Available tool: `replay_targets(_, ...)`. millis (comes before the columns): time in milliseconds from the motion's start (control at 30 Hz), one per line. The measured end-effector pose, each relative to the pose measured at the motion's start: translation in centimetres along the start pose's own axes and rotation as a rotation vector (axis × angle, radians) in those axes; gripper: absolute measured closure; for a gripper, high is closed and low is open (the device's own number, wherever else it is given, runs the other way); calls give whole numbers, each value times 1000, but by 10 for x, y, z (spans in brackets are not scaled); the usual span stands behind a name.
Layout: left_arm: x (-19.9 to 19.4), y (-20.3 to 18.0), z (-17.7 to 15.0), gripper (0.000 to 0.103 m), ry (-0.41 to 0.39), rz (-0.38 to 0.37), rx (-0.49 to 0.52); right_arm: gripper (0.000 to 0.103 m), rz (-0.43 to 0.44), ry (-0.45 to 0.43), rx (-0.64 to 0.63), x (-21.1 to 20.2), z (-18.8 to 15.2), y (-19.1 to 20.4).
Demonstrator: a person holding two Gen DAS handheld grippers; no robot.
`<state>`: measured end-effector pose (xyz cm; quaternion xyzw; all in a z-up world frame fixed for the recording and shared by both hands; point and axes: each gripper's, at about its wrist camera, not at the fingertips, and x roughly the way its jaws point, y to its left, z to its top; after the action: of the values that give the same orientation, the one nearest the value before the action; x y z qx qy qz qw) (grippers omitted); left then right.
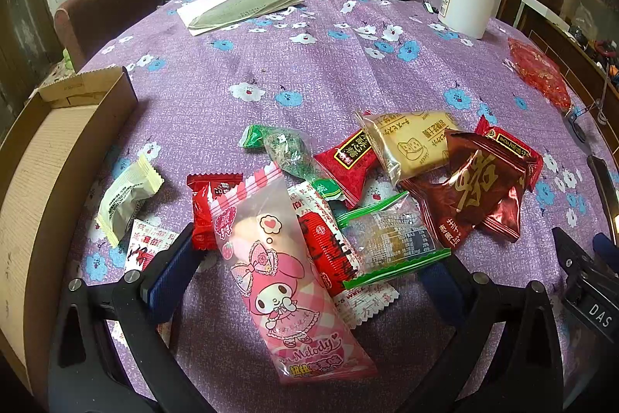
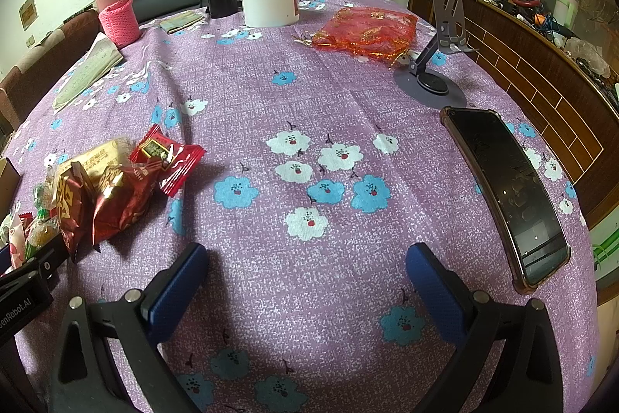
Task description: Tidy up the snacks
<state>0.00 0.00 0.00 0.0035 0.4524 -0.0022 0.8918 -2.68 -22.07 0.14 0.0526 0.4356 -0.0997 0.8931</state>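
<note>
Pink cartoon snack pouch [image 1: 286,281] lies between the wide-open, empty left gripper [image 1: 305,277] fingers atop the pile beside the cardboard box [image 1: 46,157]: light, crinkly, slippery, so pinch mid-body; right gripper [image 2: 305,281] open, empty.

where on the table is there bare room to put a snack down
Bare cloth lies between the snack pile and the phone, where the open right gripper hovers. More lies between the pile and the folded papers. It is crowded around the open left gripper.
</note>
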Motion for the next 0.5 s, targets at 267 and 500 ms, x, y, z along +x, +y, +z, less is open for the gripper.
replay_targets(267, -1, 1, -1, 0, 31, -18, 21, 0, 0, 0, 0, 0, 0, 0)
replay_targets(500, -16, 3, -18, 0, 66, -66, 98, 0, 0, 1, 0, 0, 0, 0)
